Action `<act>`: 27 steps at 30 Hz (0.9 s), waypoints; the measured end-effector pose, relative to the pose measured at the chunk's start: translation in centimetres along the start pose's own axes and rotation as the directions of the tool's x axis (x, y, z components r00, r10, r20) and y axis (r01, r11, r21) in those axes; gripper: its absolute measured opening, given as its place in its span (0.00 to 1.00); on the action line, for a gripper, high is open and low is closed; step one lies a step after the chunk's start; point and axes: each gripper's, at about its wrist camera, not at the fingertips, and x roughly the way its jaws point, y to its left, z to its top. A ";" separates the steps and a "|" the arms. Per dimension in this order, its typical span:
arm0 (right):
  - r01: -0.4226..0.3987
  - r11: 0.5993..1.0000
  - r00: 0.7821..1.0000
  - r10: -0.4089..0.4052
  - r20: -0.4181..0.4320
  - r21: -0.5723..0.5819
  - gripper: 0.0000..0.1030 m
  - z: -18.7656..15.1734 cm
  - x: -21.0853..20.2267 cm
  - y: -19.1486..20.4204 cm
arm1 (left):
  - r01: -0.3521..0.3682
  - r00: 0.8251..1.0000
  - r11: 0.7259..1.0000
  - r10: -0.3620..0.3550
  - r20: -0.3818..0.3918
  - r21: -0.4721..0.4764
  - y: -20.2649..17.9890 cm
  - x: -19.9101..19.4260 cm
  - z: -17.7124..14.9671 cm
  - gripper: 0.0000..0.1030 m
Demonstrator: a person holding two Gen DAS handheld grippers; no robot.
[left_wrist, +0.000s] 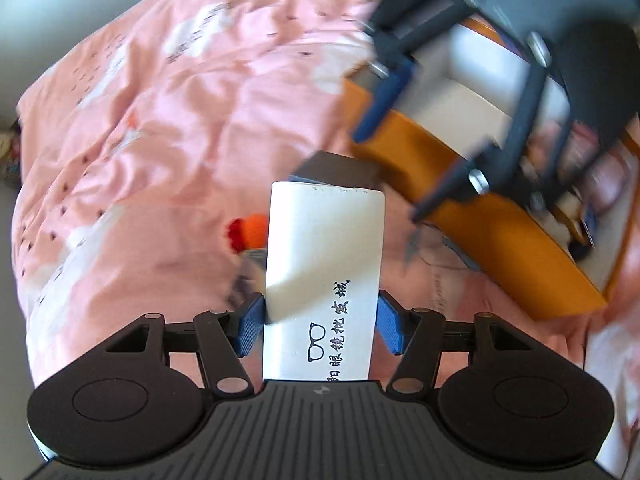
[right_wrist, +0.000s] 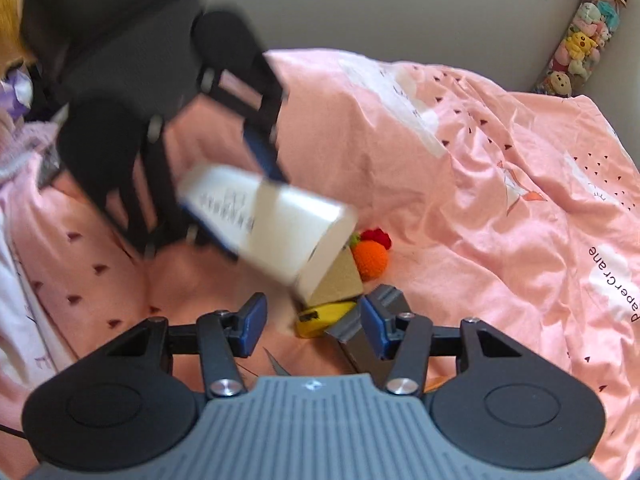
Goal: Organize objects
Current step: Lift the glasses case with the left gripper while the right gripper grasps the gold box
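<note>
the left gripper is clenched on a long white rectangular glasses box printed with black characters and a small spectacles drawing; its blue pads press the two long sides near the printed end, so the box's long axis runs straight out along the fingers, and the far end hangs clear above the pink patterned bed cover. from the right wrist view the same box slants across the middle, its free end tipped down toward the things below it.

the orange open storage box lies to the right of the held box and farther on, apart from it, with its near wall running on a slant; the coming move, i judge, is a swing to the right that carries the white box over that wall, long axis matched to the tray's length.

the right gripper stands released with nothing between its pads. it hovers above the pile on the cover: a small orange crocheted fruit, a tan triangular block, a yellow flat piece and a grey block. it sits nearer those than the left one does.
</note>
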 end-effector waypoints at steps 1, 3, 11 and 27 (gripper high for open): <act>-0.004 1.000 1.000 0.004 -0.008 -0.001 0.52 0.0 0.6 -0.1 | 0.000 1.000 1.000 0.000 -0.004 -0.017 0.5 0.0 0.3 0.66; -0.003 1.000 1.000 0.003 -0.021 -0.007 0.52 0.0 1.8 -0.1 | -0.004 1.000 0.999 0.003 -0.018 -0.039 1.7 1.2 1.2 0.66; -0.004 0.993 0.997 -0.005 -0.073 -0.114 0.54 0.5 7.8 -0.7 | 0.024 0.998 0.984 -0.033 -0.046 -0.176 4.9 1.0 0.0 0.66; -0.084 0.980 0.983 0.052 -0.177 -0.179 0.59 1.2 12.9 -1.9 | 0.063 0.998 0.971 -0.067 -0.012 -0.231 6.5 1.4 -0.8 0.66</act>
